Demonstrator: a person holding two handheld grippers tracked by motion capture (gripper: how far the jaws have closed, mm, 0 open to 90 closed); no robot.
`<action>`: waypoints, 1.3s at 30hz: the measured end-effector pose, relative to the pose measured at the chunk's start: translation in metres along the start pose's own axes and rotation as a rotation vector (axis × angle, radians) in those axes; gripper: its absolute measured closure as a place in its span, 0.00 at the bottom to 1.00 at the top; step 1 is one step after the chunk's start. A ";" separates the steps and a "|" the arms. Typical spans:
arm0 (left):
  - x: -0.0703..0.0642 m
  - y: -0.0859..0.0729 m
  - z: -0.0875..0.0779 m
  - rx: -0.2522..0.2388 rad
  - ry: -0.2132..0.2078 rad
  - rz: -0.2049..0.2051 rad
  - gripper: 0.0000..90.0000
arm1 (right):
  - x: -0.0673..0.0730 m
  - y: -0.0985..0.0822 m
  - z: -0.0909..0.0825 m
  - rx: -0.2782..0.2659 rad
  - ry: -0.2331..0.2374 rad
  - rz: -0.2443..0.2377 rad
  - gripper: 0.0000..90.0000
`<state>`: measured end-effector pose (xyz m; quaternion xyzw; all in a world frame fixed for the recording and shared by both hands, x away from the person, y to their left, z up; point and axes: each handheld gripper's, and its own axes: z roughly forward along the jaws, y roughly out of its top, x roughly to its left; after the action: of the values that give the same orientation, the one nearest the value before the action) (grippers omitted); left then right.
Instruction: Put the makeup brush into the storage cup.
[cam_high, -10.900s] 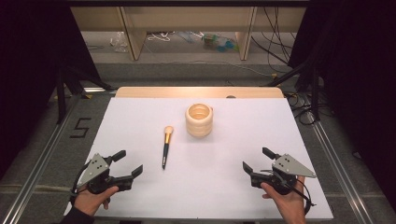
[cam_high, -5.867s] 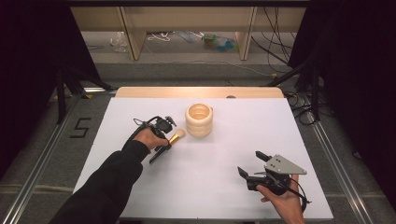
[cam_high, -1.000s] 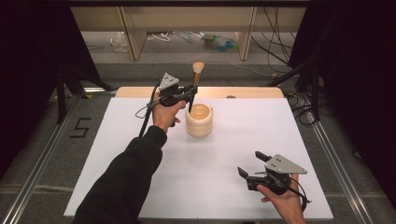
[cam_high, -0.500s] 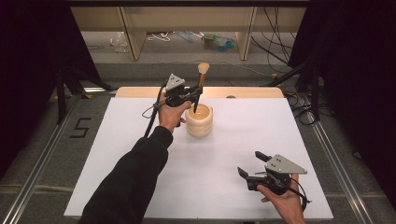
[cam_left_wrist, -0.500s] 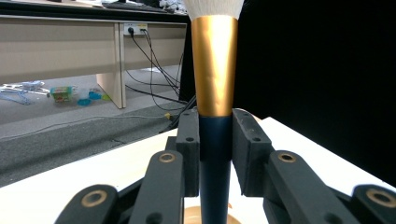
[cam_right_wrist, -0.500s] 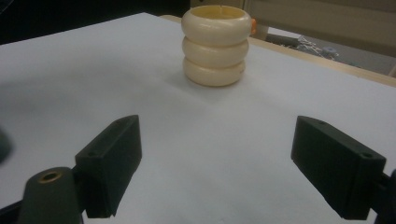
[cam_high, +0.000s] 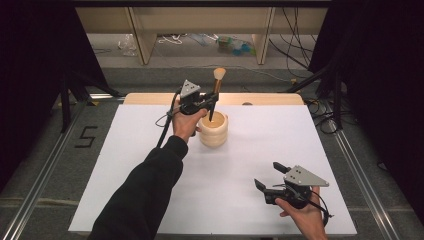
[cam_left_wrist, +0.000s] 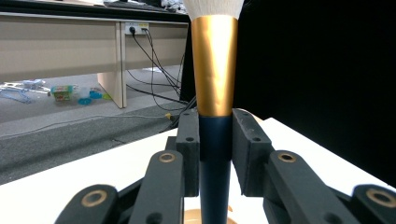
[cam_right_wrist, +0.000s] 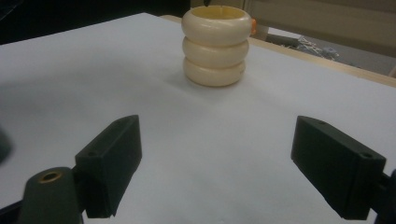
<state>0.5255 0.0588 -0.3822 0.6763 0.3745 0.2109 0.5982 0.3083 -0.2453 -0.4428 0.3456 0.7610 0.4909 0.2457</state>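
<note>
So the left gripper is clamped tight on a makeup brush, pads pinching the dark handle right below the gold collar, bristles pointing straight up. The brush stands upright with its bottom end dipping into the mouth of a cream ribbed cup that sits directly under the jaws. In the left gripper view the brush runs dead centre between the two pads. The right gripper rests low on the white table, jaws spread wide with nothing in them, well apart from the cup, which stands straight ahead of it
</note>
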 end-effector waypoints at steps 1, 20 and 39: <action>0.000 0.000 0.001 -0.001 0.000 0.000 0.82 | 0.000 0.000 0.000 -0.002 0.000 -0.002 0.19; 0.000 -0.009 0.004 -0.007 0.006 -0.016 0.82 | 0.000 0.000 0.000 -0.005 0.002 -0.005 0.19; 0.002 -0.023 0.004 0.008 0.008 -0.017 0.82 | 0.000 0.000 0.001 0.001 -0.002 -0.009 0.19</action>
<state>0.5235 0.0579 -0.4055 0.6744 0.3837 0.2071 0.5958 0.3086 -0.2449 -0.4433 0.3428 0.7626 0.4891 0.2483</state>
